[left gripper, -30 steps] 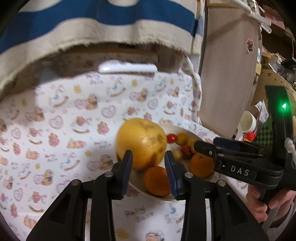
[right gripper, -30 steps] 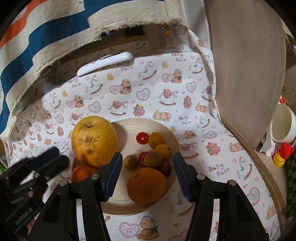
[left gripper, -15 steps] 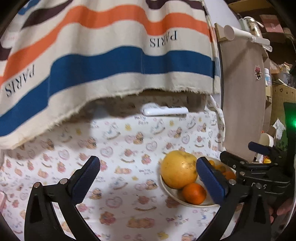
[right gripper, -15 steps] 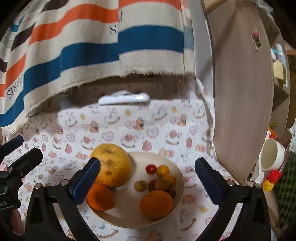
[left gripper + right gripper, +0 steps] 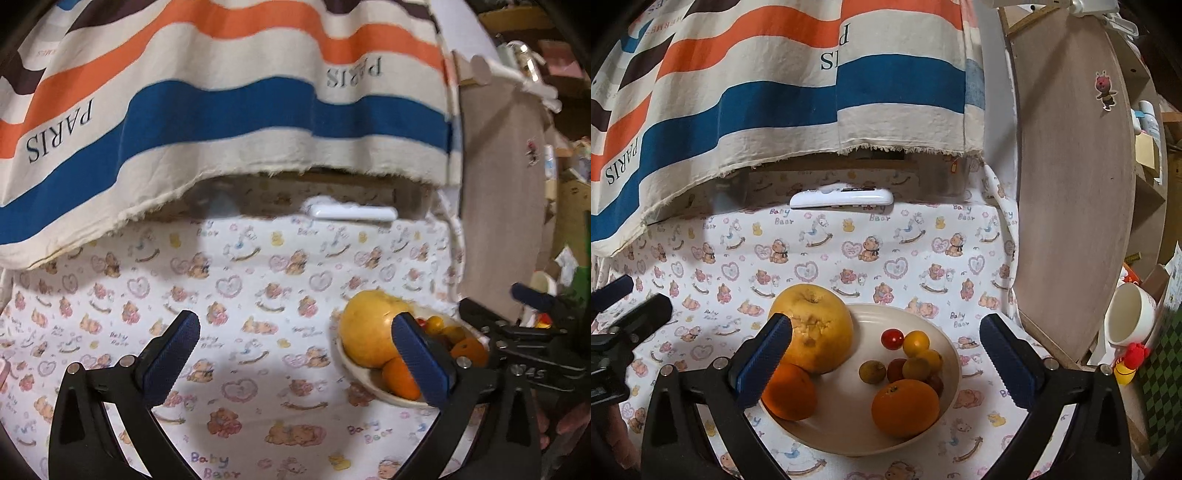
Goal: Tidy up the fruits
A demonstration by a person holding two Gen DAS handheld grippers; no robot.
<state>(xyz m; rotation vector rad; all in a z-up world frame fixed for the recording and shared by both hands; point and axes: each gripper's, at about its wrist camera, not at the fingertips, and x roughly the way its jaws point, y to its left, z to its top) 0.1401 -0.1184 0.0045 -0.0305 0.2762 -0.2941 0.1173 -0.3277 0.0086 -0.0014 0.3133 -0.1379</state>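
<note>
A cream bowl (image 5: 916, 317) on a bear-print cloth holds a large yellow pomelo (image 5: 816, 328), two oranges (image 5: 905, 408) (image 5: 790, 391) and several small red and yellow fruits (image 5: 916, 356). My right gripper (image 5: 886, 360) is open wide and empty, hovering over the bowl's near side. My left gripper (image 5: 297, 354) is open wide and empty, left of the bowl (image 5: 364, 380), above the cloth. The pomelo (image 5: 369, 339) shows just behind its right finger. The right gripper also shows in the left wrist view (image 5: 517, 325).
A white remote (image 5: 842, 199) lies at the cloth's far edge under a hanging striped "PARIS" fabric (image 5: 775, 92). A wooden panel (image 5: 1071, 184) stands upright on the right. A white mug (image 5: 1130, 317) and a small red-yellow toy (image 5: 1132, 360) sit beyond it.
Both grippers have opened from narrow to wide and pulled back and up from the bowl. The left gripper has shifted left, so the bowl now lies to its right.
</note>
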